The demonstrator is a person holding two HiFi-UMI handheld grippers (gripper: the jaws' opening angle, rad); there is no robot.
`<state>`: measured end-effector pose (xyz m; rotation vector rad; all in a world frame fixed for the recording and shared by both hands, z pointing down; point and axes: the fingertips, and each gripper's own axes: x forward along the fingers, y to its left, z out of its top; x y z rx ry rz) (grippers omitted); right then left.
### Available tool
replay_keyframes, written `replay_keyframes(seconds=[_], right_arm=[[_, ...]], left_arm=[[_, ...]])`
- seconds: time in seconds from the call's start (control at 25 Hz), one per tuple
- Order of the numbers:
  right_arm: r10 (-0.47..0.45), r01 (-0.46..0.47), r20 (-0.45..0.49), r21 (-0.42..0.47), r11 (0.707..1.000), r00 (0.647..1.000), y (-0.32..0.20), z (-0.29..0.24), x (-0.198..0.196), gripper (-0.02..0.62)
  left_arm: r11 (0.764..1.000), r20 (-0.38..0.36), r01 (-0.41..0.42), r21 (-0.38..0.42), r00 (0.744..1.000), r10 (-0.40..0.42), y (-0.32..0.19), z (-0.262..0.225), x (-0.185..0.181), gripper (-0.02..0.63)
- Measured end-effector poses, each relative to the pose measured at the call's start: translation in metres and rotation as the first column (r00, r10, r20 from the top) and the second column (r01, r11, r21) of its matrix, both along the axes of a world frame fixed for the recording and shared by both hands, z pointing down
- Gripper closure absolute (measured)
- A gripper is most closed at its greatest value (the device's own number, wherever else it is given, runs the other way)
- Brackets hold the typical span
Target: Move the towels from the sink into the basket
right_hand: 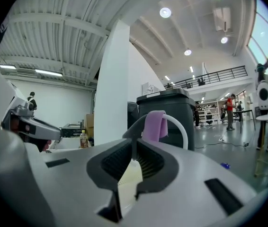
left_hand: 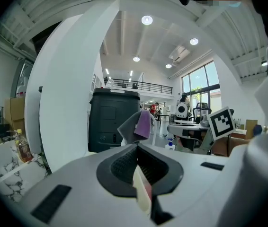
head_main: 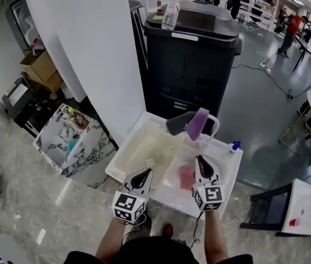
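A pink towel (head_main: 185, 176) lies in the white right-hand basin (head_main: 169, 188) of the sink unit. Left of it is a cream perforated basin or basket (head_main: 150, 154); I cannot tell which. A grey towel (head_main: 178, 122) and a purple towel (head_main: 197, 124) hang over a white arched pipe (head_main: 215, 120) at the back. They also show ahead in both gripper views: the purple towel (left_hand: 144, 123) (right_hand: 155, 125) and the grey towel (left_hand: 127, 126) (right_hand: 133, 126). My left gripper (head_main: 146, 171) (left_hand: 137, 146) hovers over the front rim, shut and empty. My right gripper (head_main: 198, 158) (right_hand: 134, 143) is shut, just right of the pink towel.
A black bin (head_main: 191, 54) stands close behind the sink unit with a clear bottle (head_main: 170, 12) on its lid. A blue-capped bottle (head_main: 234, 146) sits at the unit's right back corner. A white pillar (head_main: 89, 48) and a marble cabinet (head_main: 73, 144) are to the left.
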<state>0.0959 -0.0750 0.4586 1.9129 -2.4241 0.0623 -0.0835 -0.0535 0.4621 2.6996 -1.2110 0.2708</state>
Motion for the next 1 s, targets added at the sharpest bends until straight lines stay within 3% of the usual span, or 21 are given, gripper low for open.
replay_keyframes(seconds=[0.08,0.16,0.48,0.84,1.0], right_arm=[[0.007,-0.007,0.001,-0.01,1.0,1.0,-0.015,-0.001,0.002,0.551],[-0.004,0.005,0.014,-0.036,0.999,1.0,-0.03,0.001,0.002,0.441],[0.045,-0.044,0.008,-0.099,0.994,0.999,-0.083,0.016,0.01,0.373],[0.115,-0.105,0.051,-0.171,0.98,0.992,-0.11,0.04,0.022,0.376],[0.14,-0.136,0.011,-0.159,0.978,0.99,-0.11,0.038,0.022,0.504]], left_arm=[[1.0,-0.001,-0.007,-0.005,1.0,0.007,-0.008,0.001,-0.002,0.603],[1.0,-0.001,-0.012,-0.009,1.0,0.012,-0.015,0.001,-0.005,0.603],[1.0,0.008,-0.014,-0.025,1.0,0.014,-0.036,0.005,-0.023,0.603],[0.999,0.011,-0.016,-0.038,1.0,0.016,-0.051,0.009,-0.042,0.603],[0.999,0.003,-0.017,-0.039,1.0,0.017,-0.058,0.009,-0.048,0.603]])
